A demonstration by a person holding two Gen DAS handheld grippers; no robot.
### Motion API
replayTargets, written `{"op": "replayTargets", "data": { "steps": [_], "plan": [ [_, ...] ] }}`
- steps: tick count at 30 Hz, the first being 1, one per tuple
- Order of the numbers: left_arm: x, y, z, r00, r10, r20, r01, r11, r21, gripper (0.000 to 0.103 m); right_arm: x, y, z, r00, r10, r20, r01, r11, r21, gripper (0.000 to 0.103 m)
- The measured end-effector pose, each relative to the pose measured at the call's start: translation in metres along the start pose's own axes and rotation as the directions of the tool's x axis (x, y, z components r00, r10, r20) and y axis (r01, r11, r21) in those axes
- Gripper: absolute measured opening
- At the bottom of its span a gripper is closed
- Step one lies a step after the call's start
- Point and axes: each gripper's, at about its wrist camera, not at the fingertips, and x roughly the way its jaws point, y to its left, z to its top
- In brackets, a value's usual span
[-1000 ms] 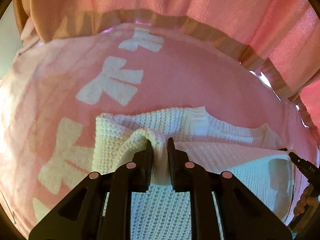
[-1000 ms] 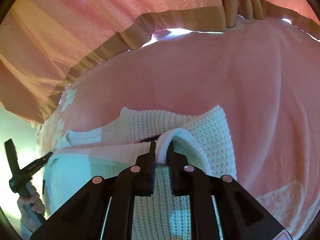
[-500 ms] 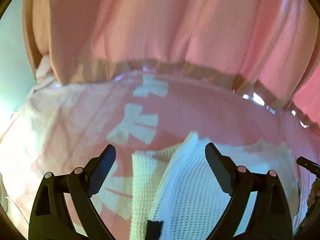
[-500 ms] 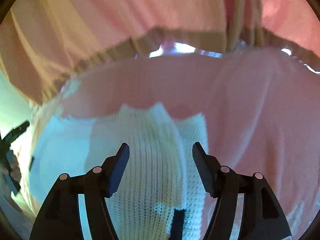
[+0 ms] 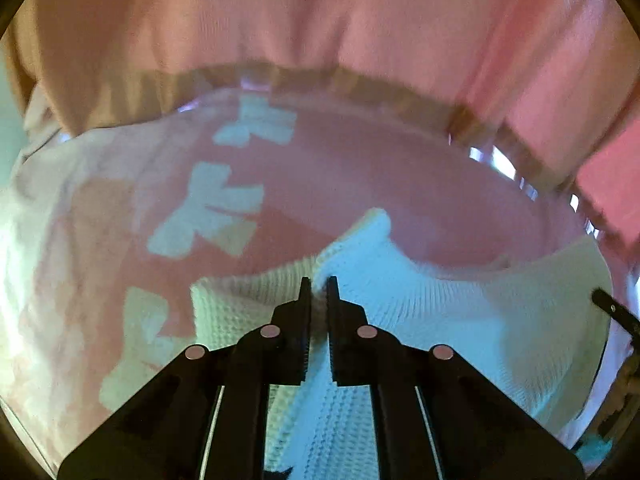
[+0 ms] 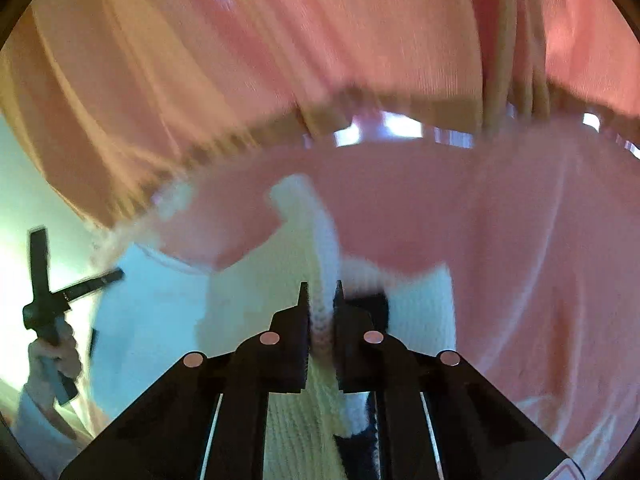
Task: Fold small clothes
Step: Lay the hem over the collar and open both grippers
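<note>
A white waffle-knit garment (image 5: 460, 312) lies on a pink blanket with white bows (image 5: 360, 184). My left gripper (image 5: 318, 284) is shut on a raised ridge of the knit near its left edge. In the right wrist view the same garment (image 6: 160, 320) spreads to the left, and my right gripper (image 6: 320, 290) has a fold of it between its jaws, which are closing and press on the fabric. Both pinched folds are pulled up off the blanket (image 6: 520, 240). The garment's lower part is hidden behind the gripper bodies.
A pink curtain with a tan hem (image 5: 320, 20) hangs just beyond the blanket's far edge. At the left of the right wrist view a hand (image 6: 52, 356) holds the other gripper's handle. A black fingertip (image 5: 612, 308) of the right gripper shows at the left view's right edge.
Both grippers let go of the knit folds, opened wide, then shut again on new folds of the garment. Both have risen, and the fabric is lifted with them.
</note>
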Motion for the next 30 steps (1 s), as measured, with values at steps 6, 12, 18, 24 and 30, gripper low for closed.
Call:
{"op": "replayTargets", "data": {
  "steps": [6, 12, 18, 24, 30],
  "plan": [
    [0.046, 0.026, -0.008, 0.981, 0.134, -0.138, -0.139, 0.99, -0.027, 0.006, 0.068, -0.058, -0.028, 0.966, -0.111, -0.233, 0.143, 0.981, 0.128, 0.008],
    [0.046, 0.028, -0.008, 0.977, 0.158, -0.142, -0.163, 0.986, -0.025, 0.006, 0.058, -0.05, -0.021, 0.973, -0.109, -0.202, 0.129, 0.988, 0.086, 0.009],
    [0.023, 0.01, -0.009, 0.985, 0.14, -0.099, -0.137, 0.99, 0.035, 0.009, 0.044, -0.038, -0.017, 0.97, -0.111, -0.215, 0.129, 0.989, 0.071, 0.023],
    [-0.023, -0.011, -0.043, 0.995, 0.011, -0.097, -0.003, 0.997, 0.075, 0.025, -0.004, -0.017, -0.053, 0.95, -0.064, -0.306, 0.069, 0.998, 0.006, 0.046],
    [-0.015, -0.016, -0.107, 0.98, 0.107, -0.166, -0.068, 0.972, 0.225, 0.026, -0.018, -0.004, -0.12, 0.919, -0.071, -0.388, 0.056, 0.997, -0.05, 0.044]
  ]
}}
